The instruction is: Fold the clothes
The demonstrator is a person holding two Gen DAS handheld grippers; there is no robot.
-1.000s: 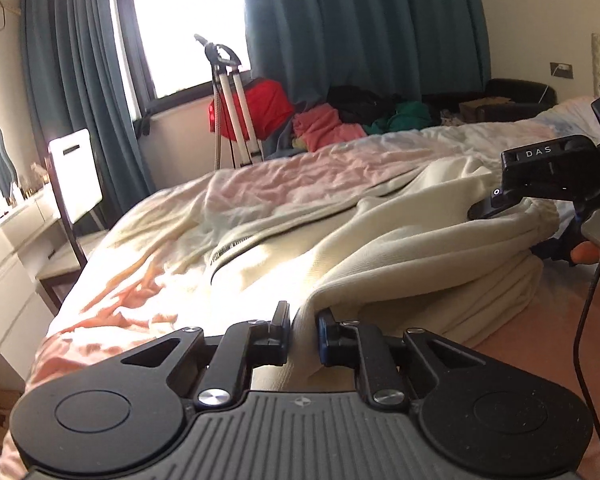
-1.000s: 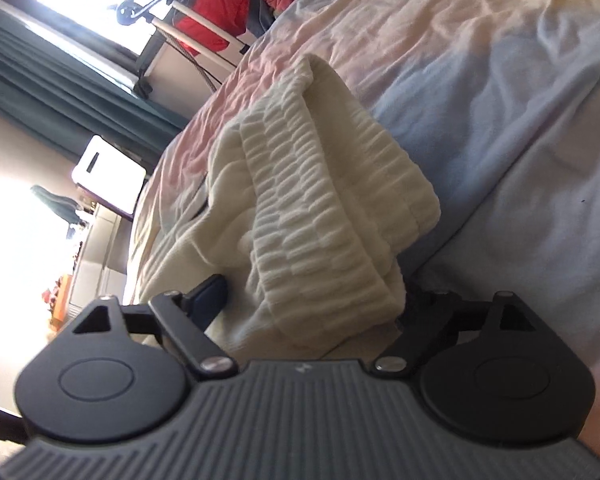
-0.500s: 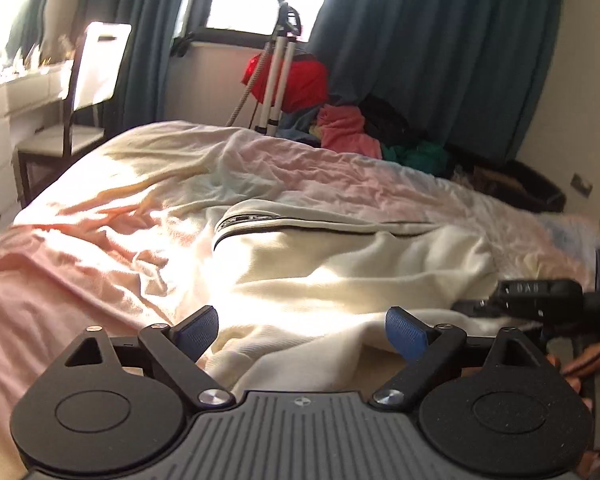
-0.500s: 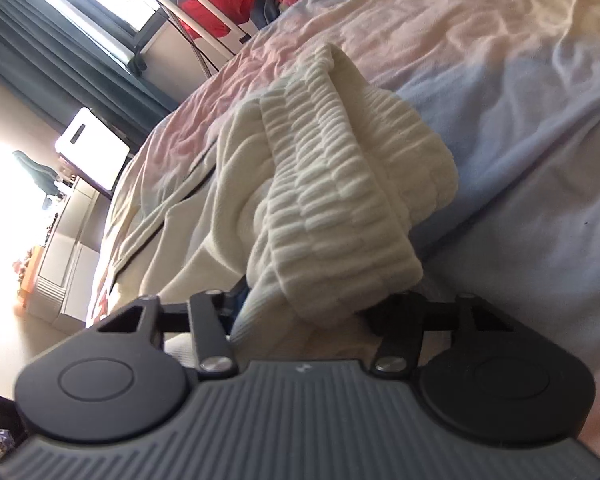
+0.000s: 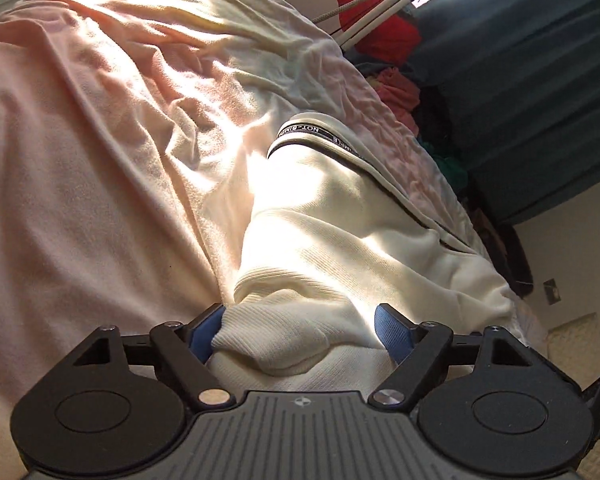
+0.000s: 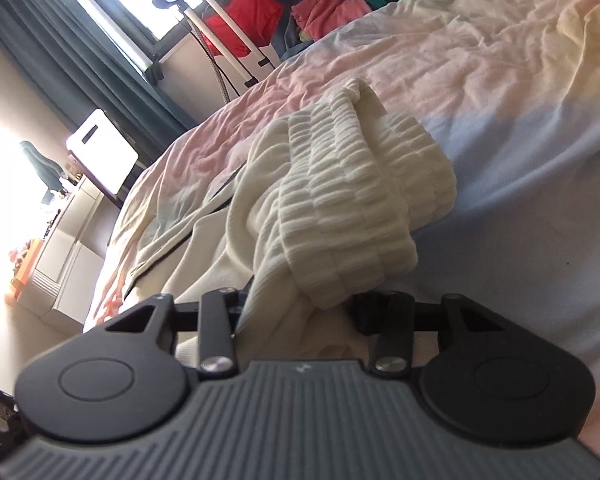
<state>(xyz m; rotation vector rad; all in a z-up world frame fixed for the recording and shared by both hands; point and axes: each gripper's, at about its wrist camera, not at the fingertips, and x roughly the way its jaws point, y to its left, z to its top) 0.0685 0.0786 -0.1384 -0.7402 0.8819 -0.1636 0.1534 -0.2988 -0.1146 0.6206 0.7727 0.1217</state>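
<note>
A cream sweater [image 5: 352,240] with a dark-trimmed collar lies partly folded on the bed [image 5: 100,160]. In the left wrist view my left gripper [image 5: 300,330] is open, its blue pads [image 5: 392,334] standing either side of a ribbed edge of the sweater. In the right wrist view the sweater's ribbed cream hem [image 6: 352,208] is bunched in front of my right gripper [image 6: 300,308], whose jaws are partly closed around the fabric; the pads are hidden by cloth.
A pink and pale blue sheet [image 6: 500,80] covers the bed. A pile of red, pink and green clothes [image 6: 332,8] and a steamer stand [image 6: 220,40] are by the window with dark teal curtains [image 5: 520,80]. A white chair [image 6: 100,152] and drawers [image 6: 56,256] stand beside the bed.
My left gripper opened from shut, let go of the sweater, then rolled and came down over a ribbed edge. My right gripper's jaws narrowed around the bunched hem.
</note>
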